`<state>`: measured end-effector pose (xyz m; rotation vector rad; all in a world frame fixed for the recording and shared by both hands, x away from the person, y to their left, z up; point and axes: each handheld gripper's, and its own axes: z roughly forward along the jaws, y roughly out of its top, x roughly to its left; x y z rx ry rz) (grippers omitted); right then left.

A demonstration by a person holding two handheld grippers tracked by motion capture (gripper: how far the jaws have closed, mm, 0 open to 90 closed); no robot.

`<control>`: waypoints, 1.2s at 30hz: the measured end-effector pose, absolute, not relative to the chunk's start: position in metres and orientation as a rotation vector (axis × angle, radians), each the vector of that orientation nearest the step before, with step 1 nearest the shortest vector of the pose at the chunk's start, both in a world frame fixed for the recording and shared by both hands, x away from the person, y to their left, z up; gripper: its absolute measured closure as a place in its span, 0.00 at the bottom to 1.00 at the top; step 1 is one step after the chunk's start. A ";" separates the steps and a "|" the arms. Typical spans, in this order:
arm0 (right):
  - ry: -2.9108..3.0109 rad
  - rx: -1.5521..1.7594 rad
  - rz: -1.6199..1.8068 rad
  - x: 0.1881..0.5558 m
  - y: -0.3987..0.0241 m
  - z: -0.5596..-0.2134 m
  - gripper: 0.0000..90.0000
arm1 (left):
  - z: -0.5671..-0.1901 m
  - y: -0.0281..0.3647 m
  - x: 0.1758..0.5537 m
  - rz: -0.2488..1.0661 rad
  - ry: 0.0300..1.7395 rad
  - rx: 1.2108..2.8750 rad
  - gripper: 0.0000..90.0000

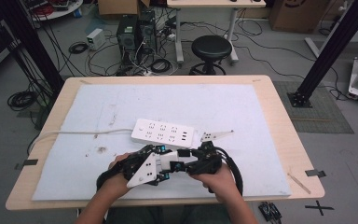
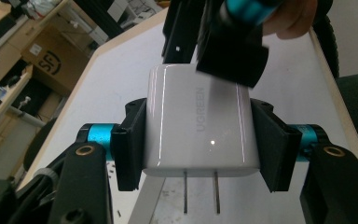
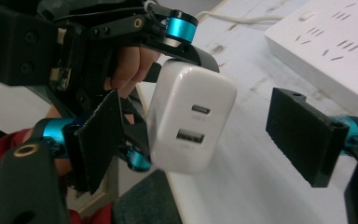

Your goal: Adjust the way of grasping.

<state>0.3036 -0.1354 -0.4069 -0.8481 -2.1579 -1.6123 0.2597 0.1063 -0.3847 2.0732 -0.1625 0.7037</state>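
Left gripper (image 2: 198, 149) pinching glossy white UGREEN charger (image 2: 198, 126); right gripper (image 3: 200, 135) spread.

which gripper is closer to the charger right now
Left. The left gripper is shut on the charger, one finger on each of its sides. The right gripper is open, its fingers apart on either side of the charger's port end, not gripping it.

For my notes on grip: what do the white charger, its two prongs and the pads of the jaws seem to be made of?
The charger looks like glossy white plastic: light streaks and a bright spot reflect on it. Its prongs look like thin bare metal, grey and flat. The pads look like matte black foam or rubber, with no shine; which one, I cannot tell.
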 end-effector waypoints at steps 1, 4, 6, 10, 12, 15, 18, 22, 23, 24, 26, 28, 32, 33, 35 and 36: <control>-2.141 -0.849 -1.617 0.304 -0.134 -0.408 0.27 | -0.385 0.106 0.258 0.715 -0.169 2.064 0.47; -2.117 -0.828 -1.619 0.304 -0.131 -0.410 0.32 | -0.383 0.105 0.256 0.724 -0.186 2.050 0.47; -2.091 -0.819 -1.621 0.304 -0.131 -0.412 0.40 | -0.382 0.105 0.254 0.741 -0.200 2.038 0.47; -2.046 -0.797 -1.626 0.305 -0.130 -0.414 0.47 | -0.380 0.104 0.253 0.760 -0.221 2.035 0.47; -2.031 -0.768 -1.621 0.304 -0.130 -0.414 0.64 | -0.381 0.103 0.253 0.780 -0.234 2.046 0.47; -2.030 -0.765 -1.624 0.304 -0.130 -0.413 0.65 | -0.382 0.102 0.253 0.785 -0.237 2.049 0.47; -2.018 -0.778 -1.598 0.305 -0.131 -0.414 0.67 | -0.383 0.101 0.253 0.778 -0.224 2.059 0.47; -2.042 -0.801 -1.592 0.305 -0.130 -0.413 0.70 | -0.385 0.101 0.260 0.722 -0.166 2.083 0.44; -2.049 -0.812 -1.581 0.305 -0.131 -0.413 0.70 | -0.385 0.102 0.260 0.722 -0.146 2.085 0.41; -2.059 -0.814 -1.582 0.305 -0.132 -0.413 0.70 | -0.386 0.102 0.261 0.736 -0.130 2.086 0.37; -2.066 -0.841 -1.600 0.306 -0.137 -0.412 0.70 | -0.386 0.105 0.261 0.734 -0.113 2.083 0.34; -2.078 -0.851 -1.609 0.307 -0.142 -0.410 0.70 | -0.385 0.109 0.261 0.732 -0.095 2.078 0.32; -2.088 -0.876 -1.628 0.308 -0.152 -0.405 0.70 | -0.381 0.119 0.261 0.721 -0.062 2.069 0.30; -2.088 -0.876 -1.628 0.308 -0.152 -0.405 0.70 | -0.380 0.122 0.262 0.722 -0.050 2.065 0.30; -2.099 -0.879 -1.634 0.308 -0.156 -0.403 0.70 | -0.378 0.130 0.265 0.714 -0.017 2.064 0.30; -2.103 -0.882 -1.653 0.309 -0.161 -0.400 0.70 | -0.378 0.134 0.267 0.707 0.006 2.064 0.29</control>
